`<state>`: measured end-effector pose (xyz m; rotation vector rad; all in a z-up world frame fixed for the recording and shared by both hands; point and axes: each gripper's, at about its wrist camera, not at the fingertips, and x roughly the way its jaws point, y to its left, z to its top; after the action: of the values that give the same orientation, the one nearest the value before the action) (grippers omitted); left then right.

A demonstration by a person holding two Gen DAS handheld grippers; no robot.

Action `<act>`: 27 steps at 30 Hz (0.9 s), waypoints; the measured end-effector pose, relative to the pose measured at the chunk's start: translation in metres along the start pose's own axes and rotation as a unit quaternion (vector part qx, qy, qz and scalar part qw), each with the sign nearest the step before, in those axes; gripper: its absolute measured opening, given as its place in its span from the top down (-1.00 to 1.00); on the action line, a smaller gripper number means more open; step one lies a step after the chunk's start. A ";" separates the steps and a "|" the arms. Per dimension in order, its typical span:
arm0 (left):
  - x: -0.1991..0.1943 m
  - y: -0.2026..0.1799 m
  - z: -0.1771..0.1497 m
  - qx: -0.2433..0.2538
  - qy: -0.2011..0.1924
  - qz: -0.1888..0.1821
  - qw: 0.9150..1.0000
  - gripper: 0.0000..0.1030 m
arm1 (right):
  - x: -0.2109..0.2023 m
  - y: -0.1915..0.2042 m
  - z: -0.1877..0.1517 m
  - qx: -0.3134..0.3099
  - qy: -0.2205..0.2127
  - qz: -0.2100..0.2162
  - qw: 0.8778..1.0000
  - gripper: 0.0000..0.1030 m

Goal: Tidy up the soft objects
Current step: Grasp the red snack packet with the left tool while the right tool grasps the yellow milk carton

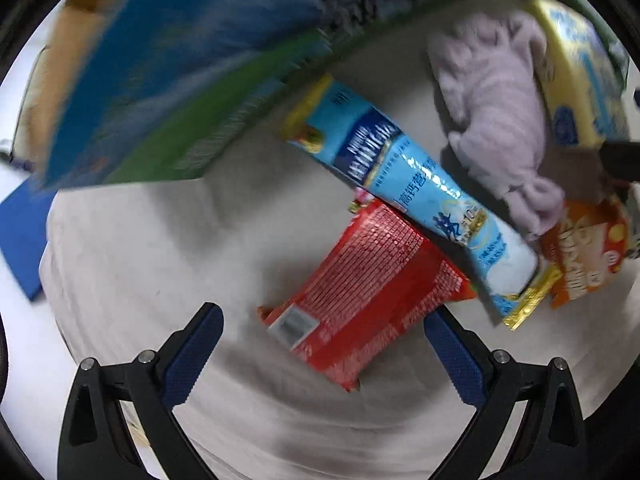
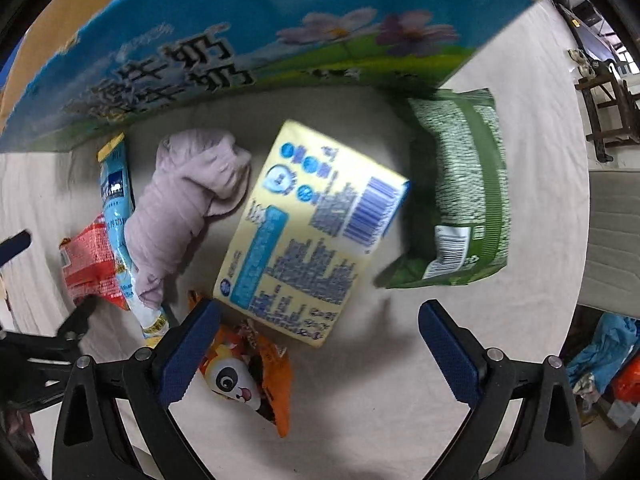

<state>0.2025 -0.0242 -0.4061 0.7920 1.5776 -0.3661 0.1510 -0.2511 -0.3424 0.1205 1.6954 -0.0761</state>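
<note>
1. On the cloth-covered desk point(image 2: 400, 380), beside a blue-and-green printed carton point(image 2: 280, 32), lie the soft goods.
2. The red snack packet point(image 1: 368, 304) lies under a light-blue sachet point(image 1: 416, 200), which touches a rolled lilac cloth point(image 2: 184, 208).
3. A yellow tissue pack point(image 2: 308, 232) sits between that cloth and a green pouch point(image 2: 464, 196); an orange panda packet point(image 2: 248, 380) pokes out beneath it.
4. The left claw point(image 1: 322, 352) is spread wide around the red packet's near end, gripping nothing.
5. The right claw point(image 2: 320, 344) is likewise spread, holding nothing, just short of the tissue pack.
</note>
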 end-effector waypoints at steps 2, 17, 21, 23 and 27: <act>0.010 -0.011 0.004 0.027 0.006 -0.001 1.000 -0.97 | 0.000 0.007 -0.004 0.001 0.002 0.000 1.000 -0.97; 0.024 0.001 -0.078 -0.365 0.070 -0.224 0.901 -0.07 | 0.046 0.009 0.009 0.094 0.026 0.058 0.994 -0.38; 0.027 -0.010 -0.109 -0.398 0.079 -0.267 0.874 -0.08 | 0.053 0.020 -0.012 0.053 0.035 0.029 0.998 -0.31; 0.038 -0.021 -0.129 -0.391 0.078 -0.261 0.879 -0.08 | 0.058 0.022 -0.028 0.033 0.053 0.017 0.998 -0.30; 0.036 -0.033 -0.133 -0.384 0.074 -0.242 0.888 -0.08 | 0.070 0.023 -0.054 0.013 0.070 0.012 0.997 -0.30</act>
<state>0.0817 0.0482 -0.4241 -0.2014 1.8587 -0.0060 0.0920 -0.2195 -0.4048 0.1690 1.8329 -0.0729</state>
